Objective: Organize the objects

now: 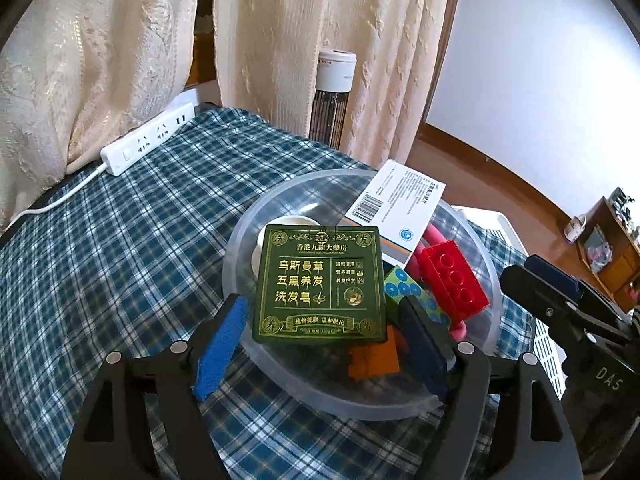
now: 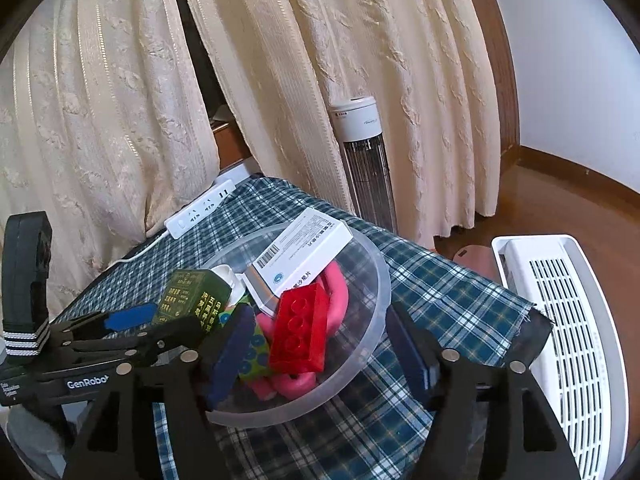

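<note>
Left gripper (image 1: 320,344) spread astride green box (image 1: 320,284); right gripper (image 2: 320,360) spread | bowl (image 1: 240,236) crowded; red brick (image 2: 300,336)

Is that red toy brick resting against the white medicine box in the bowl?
Touching. In the right wrist view the red brick's upper end sits against the lower corner of the white box, with no gap between them, inside the clear bowl.
</note>
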Demonstrator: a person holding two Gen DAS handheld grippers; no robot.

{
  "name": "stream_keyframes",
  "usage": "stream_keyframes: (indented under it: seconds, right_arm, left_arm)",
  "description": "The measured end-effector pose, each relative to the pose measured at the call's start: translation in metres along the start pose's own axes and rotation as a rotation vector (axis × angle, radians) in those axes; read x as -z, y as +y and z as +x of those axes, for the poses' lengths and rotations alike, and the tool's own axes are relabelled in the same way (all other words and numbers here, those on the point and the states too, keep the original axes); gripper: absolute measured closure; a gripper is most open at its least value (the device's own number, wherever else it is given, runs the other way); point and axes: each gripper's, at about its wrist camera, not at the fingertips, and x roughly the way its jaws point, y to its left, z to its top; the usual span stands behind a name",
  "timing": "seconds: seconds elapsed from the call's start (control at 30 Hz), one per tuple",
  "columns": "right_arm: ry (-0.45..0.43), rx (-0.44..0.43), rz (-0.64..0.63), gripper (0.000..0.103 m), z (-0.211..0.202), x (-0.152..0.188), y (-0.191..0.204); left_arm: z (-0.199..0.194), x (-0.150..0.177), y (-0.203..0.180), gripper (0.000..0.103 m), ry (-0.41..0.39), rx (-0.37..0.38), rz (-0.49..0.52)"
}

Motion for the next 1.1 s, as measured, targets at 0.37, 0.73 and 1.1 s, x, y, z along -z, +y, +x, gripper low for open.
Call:
stream_keyframes:
  seconds: [0.37, 0.73, 1.1]
  right_arm:
    - [0.039, -0.002, -0.033, 0.005, -0.004, 0.009, 0.014]
    - [0.06, 0.07, -0.087, 0.001, -0.004, 0.018, 0.036]
    - [0.062, 0.109, -0.17, 0.001, -0.004, 0.028, 0.057]
  left_arm:
    - [-0.027, 0.009, 0.006, 0.021, -0.078, -0.104, 0.005]
    - [-0.051, 0.017, 0.011, 0.004, -0.147, -0.222, 0.02]
    - [-0.054, 0.023, 0.014, 0.004, -0.107, -0.191, 0.014]
